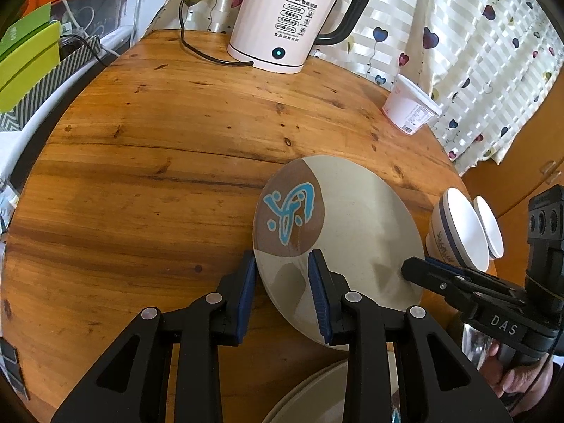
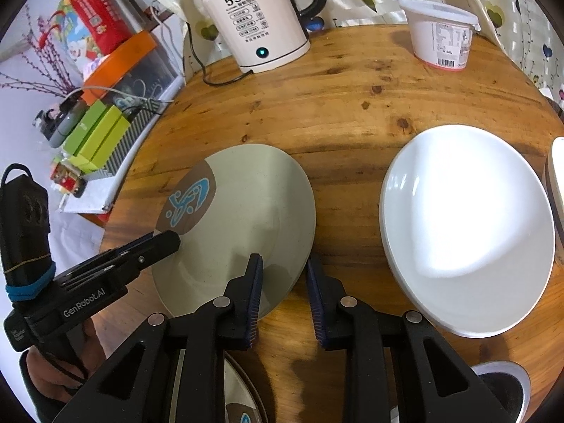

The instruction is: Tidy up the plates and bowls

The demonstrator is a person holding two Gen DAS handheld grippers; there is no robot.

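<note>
A beige plate [image 1: 356,232] with a brown patch and blue mark lies on the round wooden table [image 1: 158,162]. My left gripper [image 1: 282,271] is open, its jaws straddling the plate's near left rim. My right gripper [image 2: 283,271] is open and straddles the plate's [image 2: 246,218] near right rim; it shows in the left wrist view [image 1: 423,271]. A white bowl [image 2: 465,225] lies right of the plate. Two bowls [image 1: 465,229] stand at the table's right edge. Another beige plate [image 1: 317,394] lies under my left gripper.
A white electric kettle [image 1: 282,17] with a black cord stands at the table's far side. A white lidded tub [image 1: 410,107] stands at the far right. Green boxes [image 1: 24,60] and an orange-lidded container [image 2: 120,63] sit beyond the table's left edge. A curtain hangs behind.
</note>
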